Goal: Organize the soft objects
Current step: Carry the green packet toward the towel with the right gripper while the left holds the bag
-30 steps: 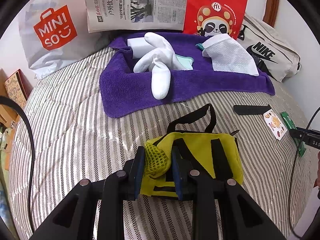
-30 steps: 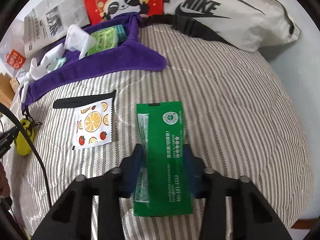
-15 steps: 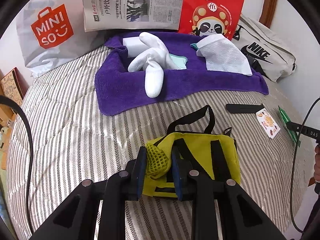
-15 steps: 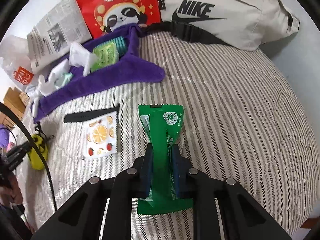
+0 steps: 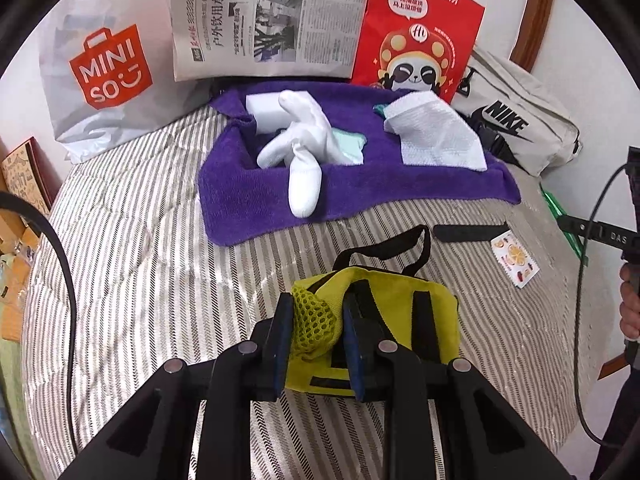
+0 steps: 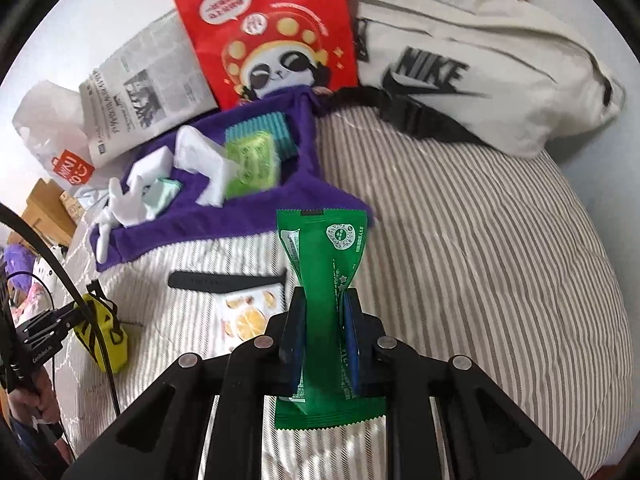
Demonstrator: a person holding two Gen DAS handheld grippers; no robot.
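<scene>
Left gripper point(image 5: 316, 330) pinching yellow mesh pouch point(image 5: 376, 320), right gripper point(image 6: 323, 322) clamped on green sachet point(image 6: 325, 256), above striped quilt point(image 6: 460, 248).

Ahead of the pads, a fluffy purple towel point(image 5: 360, 196) lies on matt striped woven bedding point(image 5: 140, 272), while a glossy green foil packet point(image 6: 326, 280) and coarse yellow mesh pouch point(image 5: 392, 320) sit pinched between them.
</scene>
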